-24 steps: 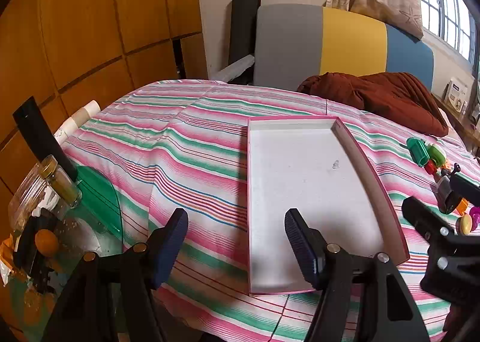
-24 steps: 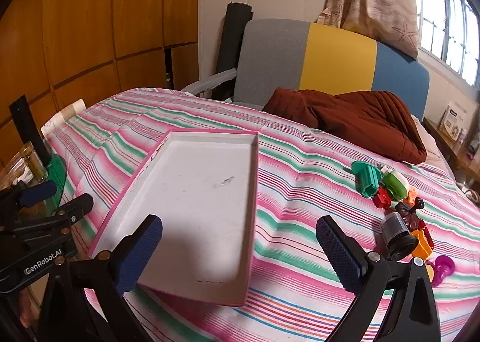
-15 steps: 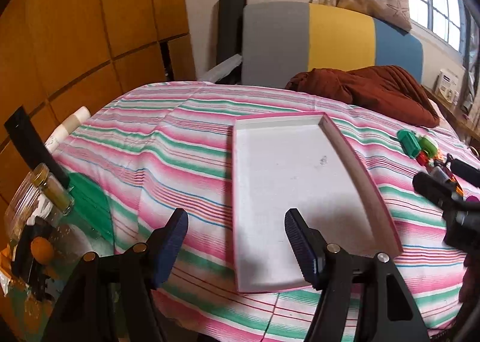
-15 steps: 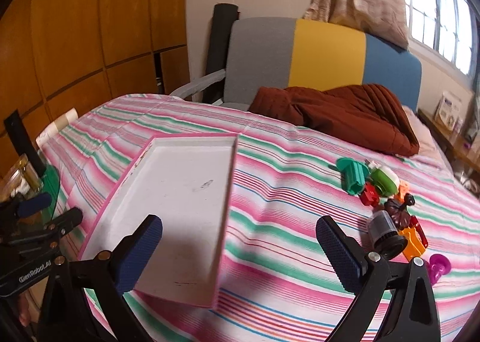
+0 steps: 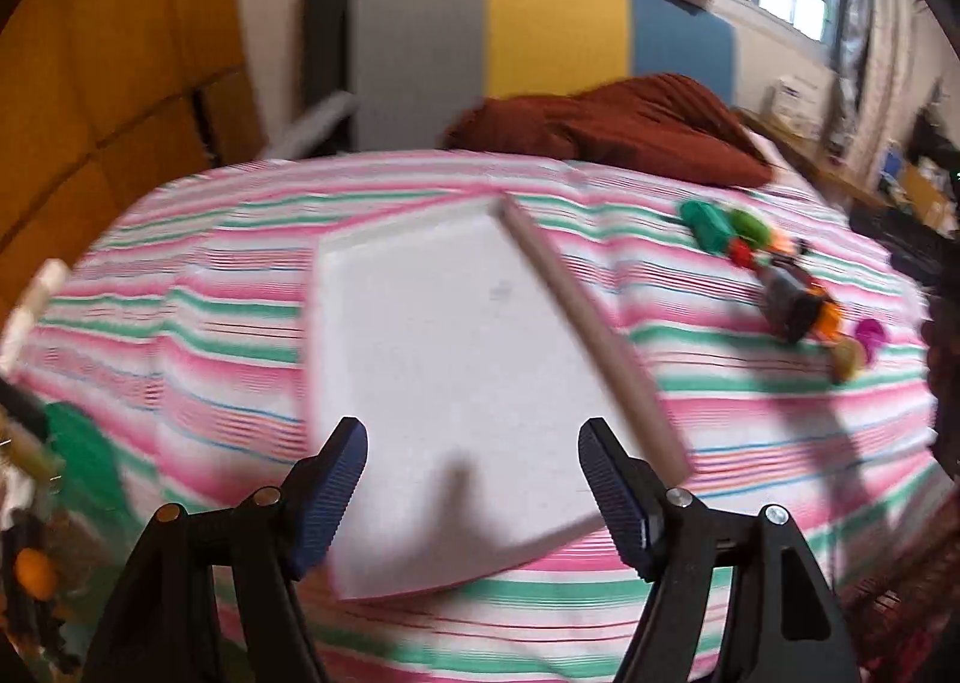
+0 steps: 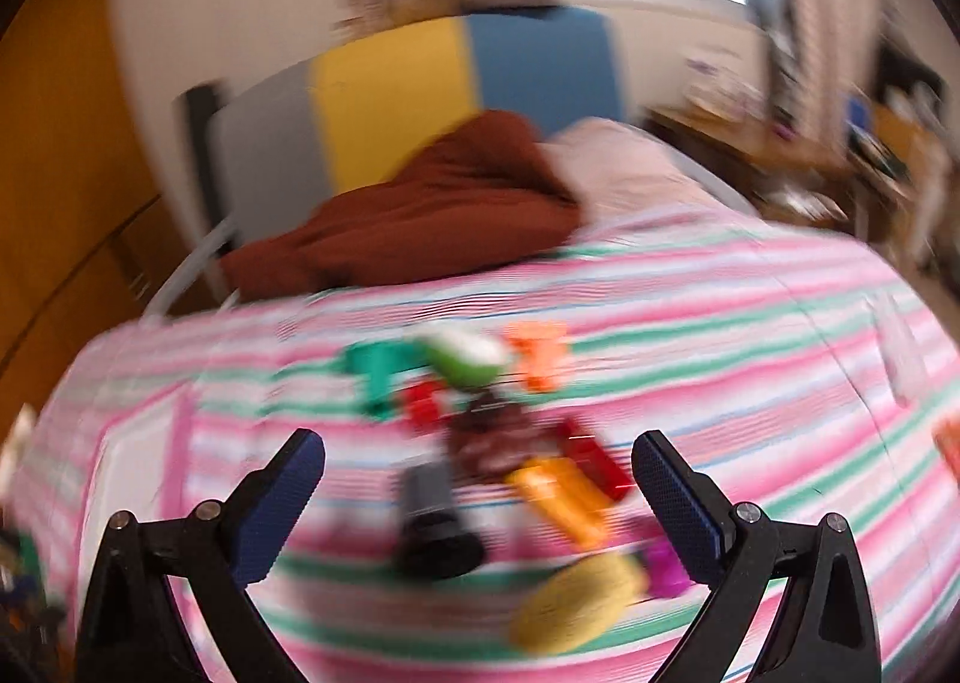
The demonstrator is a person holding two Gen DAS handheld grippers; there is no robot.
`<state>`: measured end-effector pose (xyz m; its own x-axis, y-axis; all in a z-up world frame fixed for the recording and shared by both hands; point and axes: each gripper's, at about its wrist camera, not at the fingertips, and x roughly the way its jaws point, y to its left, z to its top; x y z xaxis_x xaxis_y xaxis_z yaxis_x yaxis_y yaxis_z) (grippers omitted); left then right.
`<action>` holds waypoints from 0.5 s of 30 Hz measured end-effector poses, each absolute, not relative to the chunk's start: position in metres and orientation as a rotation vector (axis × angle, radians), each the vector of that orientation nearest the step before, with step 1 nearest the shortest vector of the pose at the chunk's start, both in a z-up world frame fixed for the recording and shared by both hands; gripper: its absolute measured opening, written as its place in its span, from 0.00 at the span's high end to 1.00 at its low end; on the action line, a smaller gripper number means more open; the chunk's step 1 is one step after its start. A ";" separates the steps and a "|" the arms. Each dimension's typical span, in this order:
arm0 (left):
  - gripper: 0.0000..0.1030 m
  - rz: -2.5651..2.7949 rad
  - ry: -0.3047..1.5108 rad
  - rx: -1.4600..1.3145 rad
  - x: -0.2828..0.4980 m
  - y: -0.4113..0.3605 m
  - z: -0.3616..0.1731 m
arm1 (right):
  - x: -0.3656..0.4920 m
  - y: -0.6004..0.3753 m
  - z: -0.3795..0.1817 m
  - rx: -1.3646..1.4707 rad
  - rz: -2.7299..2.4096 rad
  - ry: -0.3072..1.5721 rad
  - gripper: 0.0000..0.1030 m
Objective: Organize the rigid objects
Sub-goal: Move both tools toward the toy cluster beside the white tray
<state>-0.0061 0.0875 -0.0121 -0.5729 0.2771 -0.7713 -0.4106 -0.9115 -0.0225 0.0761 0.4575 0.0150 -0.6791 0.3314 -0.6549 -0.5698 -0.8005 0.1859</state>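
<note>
Low in the frame, my right gripper [image 6: 478,494] has jaws wide apart over the toy pile [image 6: 504,443], presumably lining up a grab; left gripper [image 5: 472,482], jaws apart too, hangs over the empty tray [image 5: 456,359].

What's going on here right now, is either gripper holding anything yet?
Nothing is held. Both grippers are open above a striped bed. The left gripper hangs over the near end of the empty white tray. The right gripper points at the pile of small toys beside the tray, with the black cylinder and orange piece nearest its jaws. No toy is in the tray yet. Both views are blurred.
</note>
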 end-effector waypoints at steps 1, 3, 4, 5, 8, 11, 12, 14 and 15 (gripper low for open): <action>0.28 2.438 0.221 -1.179 -0.006 0.094 -0.012 | 0.083 0.473 0.010 -0.828 2.404 0.571 0.00; 0.28 2.362 0.219 -1.175 -0.007 0.112 -0.008 | 0.094 0.493 0.000 -0.801 2.334 0.654 0.00; 0.28 2.330 0.216 -1.177 -0.007 0.120 -0.007 | 0.097 0.503 -0.004 -0.805 2.294 0.721 0.00; 0.28 2.285 0.215 -1.181 -0.009 0.133 -0.006 | 0.100 0.510 -0.006 -0.794 2.274 0.781 0.00; 0.28 2.168 0.182 -1.214 -0.016 0.166 -0.004 | 0.107 0.523 -0.005 -0.748 2.262 0.876 0.00; 0.28 2.019 0.081 -1.285 -0.031 0.202 -0.008 | 0.109 0.523 -0.005 -0.751 2.269 0.909 0.00; 0.28 1.986 0.047 -1.299 -0.036 0.213 -0.010 | 0.109 0.524 -0.005 -0.753 2.274 0.926 0.00; 0.28 1.935 -0.013 -1.316 -0.044 0.237 -0.012 | 0.110 0.522 -0.003 -0.746 2.283 0.931 0.00; 0.28 1.921 -0.027 -1.319 -0.049 0.249 -0.014 | 0.110 0.522 -0.001 -0.738 2.293 0.934 0.00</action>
